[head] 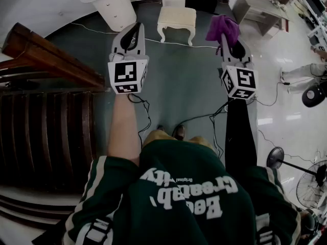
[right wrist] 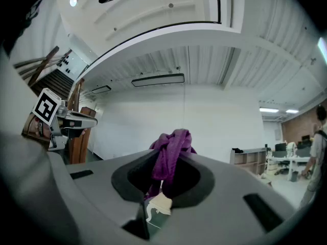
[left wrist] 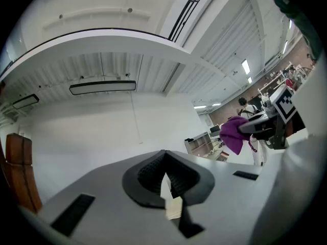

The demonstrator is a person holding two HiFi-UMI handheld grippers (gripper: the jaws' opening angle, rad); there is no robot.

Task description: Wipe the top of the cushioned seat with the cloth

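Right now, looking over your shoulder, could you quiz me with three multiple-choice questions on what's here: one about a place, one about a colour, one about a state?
1. Where is the cushioned seat?
A) standing on the floor, ahead of the shoes
B) lifted in the air
C) behind the shoes

2. What colour is the cloth?
A) white
B) purple
C) green

3. What state is the right hand-held gripper in?
A) open and empty
B) lying on the floor
C) shut on the cloth

Answers:
1 A, as the head view shows the seat on its legs on the floor beyond the shoes.
2 B, as the cloth looks purple in every view.
3 C, as the right gripper view shows the cloth pinched between its jaws.
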